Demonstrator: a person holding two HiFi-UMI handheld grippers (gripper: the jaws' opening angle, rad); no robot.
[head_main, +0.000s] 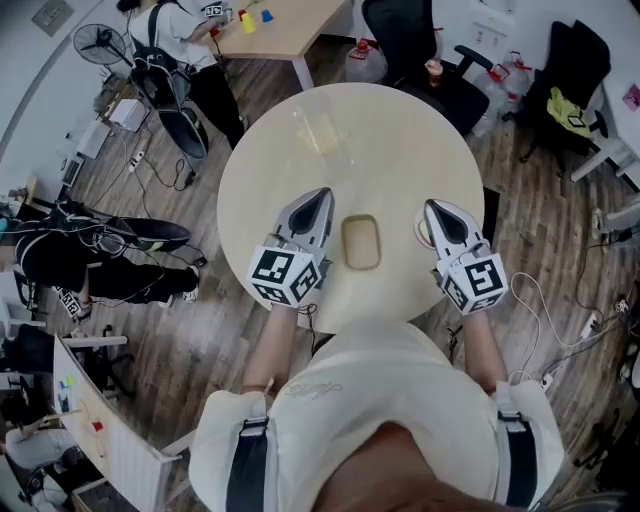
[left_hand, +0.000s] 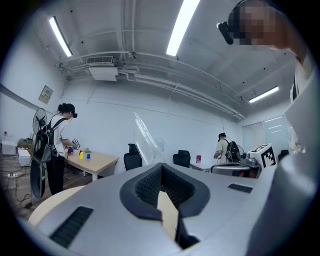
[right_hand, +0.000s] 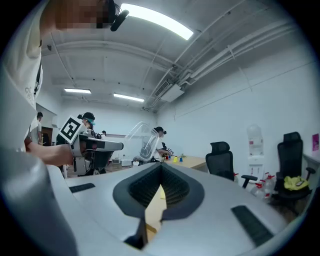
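In the head view my left gripper (head_main: 322, 194) and right gripper (head_main: 433, 206) lie side by side on the near part of a round pale wooden table (head_main: 400, 140), both pointing away from me. Each one's jaws stand together with nothing between them. Between the two lies a small rounded-rectangular tan dish (head_main: 360, 242), apart from both. A clear plastic piece (head_main: 320, 132) stands at the far side of the table, ahead of the left gripper (left_hand: 161, 166) and of the right gripper (right_hand: 161, 166). That clear plastic piece (left_hand: 147, 138) (right_hand: 139, 137) shows in both gripper views.
Black office chairs (head_main: 420, 50) and water bottles (head_main: 364, 60) stand beyond the table. A person (head_main: 185, 40) stands at a wooden desk (head_main: 285, 30) with coloured cups. A fan (head_main: 102, 45), bags and cables cover the floor at left; cables (head_main: 560, 330) lie at right.
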